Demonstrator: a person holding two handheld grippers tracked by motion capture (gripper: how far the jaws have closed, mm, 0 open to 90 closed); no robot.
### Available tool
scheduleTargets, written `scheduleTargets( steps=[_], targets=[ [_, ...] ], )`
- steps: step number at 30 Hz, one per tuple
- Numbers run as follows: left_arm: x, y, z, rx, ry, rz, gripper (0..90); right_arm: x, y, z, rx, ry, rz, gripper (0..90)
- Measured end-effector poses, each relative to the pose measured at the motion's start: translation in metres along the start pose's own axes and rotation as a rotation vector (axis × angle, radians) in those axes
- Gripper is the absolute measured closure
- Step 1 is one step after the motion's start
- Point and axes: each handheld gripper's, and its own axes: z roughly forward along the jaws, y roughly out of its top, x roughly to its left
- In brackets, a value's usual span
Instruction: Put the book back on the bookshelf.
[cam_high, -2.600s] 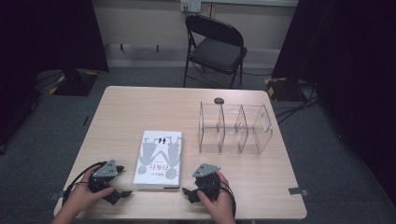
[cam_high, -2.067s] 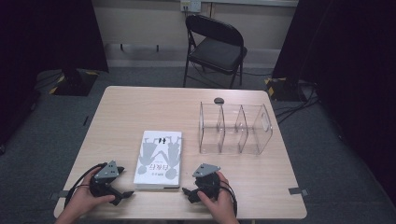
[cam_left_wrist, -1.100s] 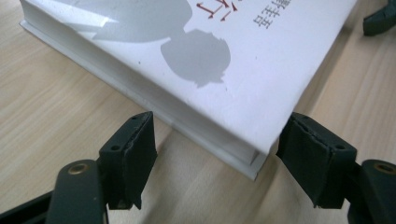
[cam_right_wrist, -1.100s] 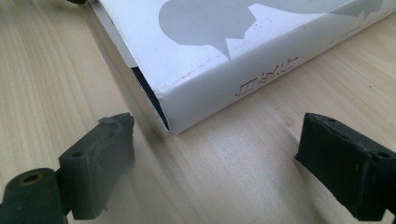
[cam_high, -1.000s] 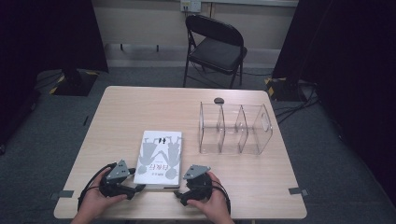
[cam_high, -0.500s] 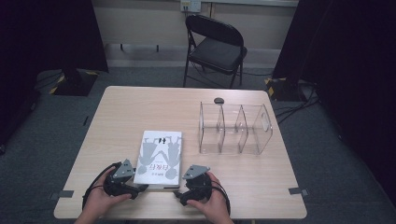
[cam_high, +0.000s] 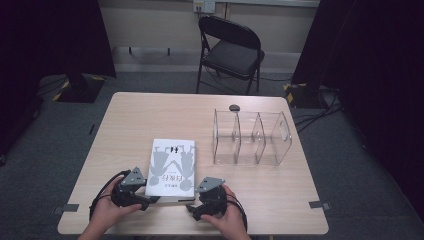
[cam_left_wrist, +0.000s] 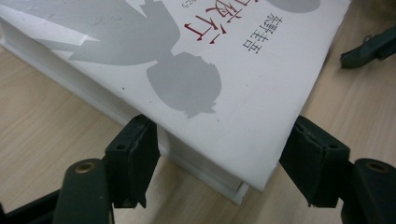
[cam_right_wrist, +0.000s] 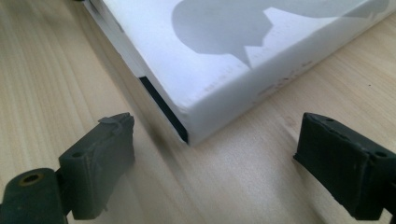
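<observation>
We work on the desk, where the white book lies flat, left of the clear divider rack. Since a moment ago both tongs have closed in on the book's near edge, so a two-sided pickup looks about to start. Our left tongs stand released, straddling the book's near left corner. Our right tongs are released too, the near right corner just ahead of their jaws, untouched.
</observation>
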Motion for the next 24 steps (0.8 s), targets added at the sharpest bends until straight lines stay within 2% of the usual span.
scheduleTargets(
  steps=[5,6,7,10,11,12,13,14,16,17,18,20,21,23,24],
  targets=[
    [-0.001,0.001,0.001,0.011,0.004,0.002,30.7,0.0,0.0,0.0,-0.002,0.001,-0.002,10.2],
    [-0.002,0.001,0.002,0.0,0.003,-0.01,30.7,0.0,0.0,0.0,-0.003,0.001,-0.003,10.2],
    [-0.001,0.002,0.001,0.016,0.003,0.004,30.7,0.0,0.0,0.0,0.0,0.0,-0.001,10.3],
    [-0.003,0.003,-0.001,0.001,0.007,-0.008,30.9,0.0,0.0,0.0,0.0,-0.004,0.002,10.3],
    [-0.002,0.003,-0.002,0.01,0.008,0.003,31.0,0.001,0.0,0.0,-0.006,-0.007,0.007,11.4],
    [-0.002,0.004,-0.002,-0.007,0.005,-0.009,31.1,0.002,0.0,-0.002,0.004,-0.027,0.025,12.9],
    [0.0,0.005,-0.004,0.006,-0.003,0.002,31.3,0.002,0.001,-0.004,0.001,-0.049,0.013,12.8],
    [0.001,0.007,-0.005,-0.004,-0.011,-0.002,31.6,0.003,0.004,-0.008,-0.034,-0.06,-0.013,12.9],
    [0.002,0.009,-0.007,-0.006,-0.021,0.001,31.9,0.005,0.011,-0.019,-0.102,-0.057,-0.029,13.3],
    [0.002,0.01,-0.007,0.0,-0.023,0.007,32.0,0.005,0.013,-0.023,-0.117,-0.062,-0.023,13.3],
    [0.002,0.011,-0.007,-0.008,-0.026,-0.003,32.0,0.004,0.016,-0.025,-0.119,-0.049,-0.006,13.2],
    [0.003,0.013,-0.009,-0.008,-0.034,0.007,32.1,0.002,0.016,-0.024,-0.105,-0.015,0.042,13.0],
    [0.003,0.014,-0.009,-0.015,-0.039,-0.007,32.0,0.002,0.015,-0.023,-0.109,-0.003,0.062,13.0],
    [0.003,0.017,-0.011,-0.02,-0.043,-0.005,32.0,0.004,0.014,-0.022,-0.098,-0.025,0.045,13.1],
    [0.003,0.017,-0.011,-0.021,-0.044,-0.005,32.0,0.005,0.014,-0.021,-0.104,-0.021,0.036,13.1]
  ],
)
